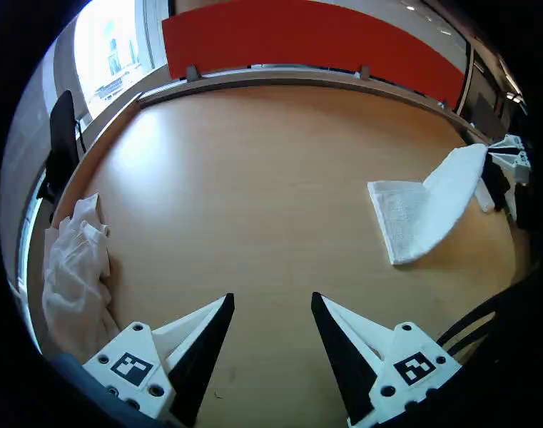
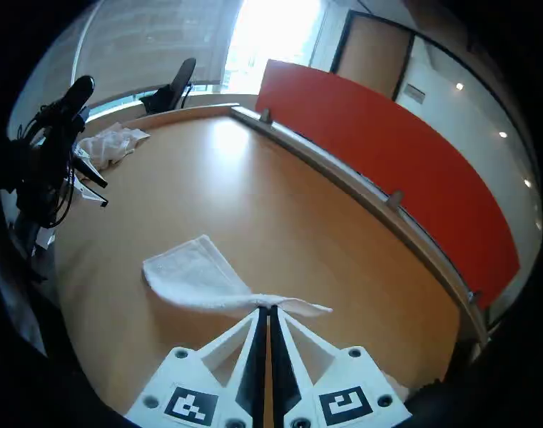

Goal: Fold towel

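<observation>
**Helper:** How are your two claws sitting?

**Me:** My left gripper (image 1: 272, 298) hangs low over the bare wood of the table (image 1: 271, 178). It points at the red panel (image 1: 307, 36) on the far side. Its two fingers are wide apart and nothing is between them. My right gripper (image 2: 270, 309) tips down toward the table. Its fingers are squeezed together on one corner of the towel (image 2: 196, 278).

**Helper:** Where is the towel?

**Me:** It is on the right side of the table, well apart from my left gripper. The pinched corner is lifted off the wood, and the other end lies flat. Its long side runs from my right gripper out toward the far left, where I can see my left gripper.

**Helper:** What else is there?

**Me:** A pile of white cloths (image 1: 75, 271) sits at the left edge of the table, near a black chair (image 1: 61, 143).
</observation>
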`<state>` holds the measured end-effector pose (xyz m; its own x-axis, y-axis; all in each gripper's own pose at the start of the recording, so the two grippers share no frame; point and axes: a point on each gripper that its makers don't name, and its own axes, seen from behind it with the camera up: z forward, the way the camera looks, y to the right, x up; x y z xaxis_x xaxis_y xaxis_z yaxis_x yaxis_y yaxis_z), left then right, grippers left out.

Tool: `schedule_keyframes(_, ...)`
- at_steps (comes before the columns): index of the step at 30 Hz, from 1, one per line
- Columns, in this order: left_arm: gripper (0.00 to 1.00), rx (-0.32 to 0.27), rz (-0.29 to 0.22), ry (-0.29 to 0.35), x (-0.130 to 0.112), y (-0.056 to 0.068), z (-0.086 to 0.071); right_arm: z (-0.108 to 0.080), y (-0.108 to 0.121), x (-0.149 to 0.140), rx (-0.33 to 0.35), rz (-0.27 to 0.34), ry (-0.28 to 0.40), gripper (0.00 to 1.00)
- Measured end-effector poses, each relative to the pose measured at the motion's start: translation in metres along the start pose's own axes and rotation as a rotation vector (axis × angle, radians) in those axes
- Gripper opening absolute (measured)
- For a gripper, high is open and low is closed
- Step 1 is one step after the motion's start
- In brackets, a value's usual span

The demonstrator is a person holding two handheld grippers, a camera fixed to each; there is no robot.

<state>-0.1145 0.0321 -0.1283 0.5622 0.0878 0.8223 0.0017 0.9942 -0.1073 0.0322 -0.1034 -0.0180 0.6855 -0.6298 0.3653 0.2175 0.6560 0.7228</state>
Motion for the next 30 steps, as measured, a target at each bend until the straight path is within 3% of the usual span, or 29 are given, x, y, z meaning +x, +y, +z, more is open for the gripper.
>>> schedule_keyframes(12, 0.79, -0.007, 0.001, 0.004, 0.002, 0.003, 0.000, 0.000, -0.011, 0.004, 0.023, -0.022, 0.007, 0.06)
schedule_keyframes(30, 0.79, -0.017, -0.009, 0.017, 0.004, 0.005, -0.003, 0.031, -0.082, 0.014, 0.155, -0.058, -0.002, 0.06)
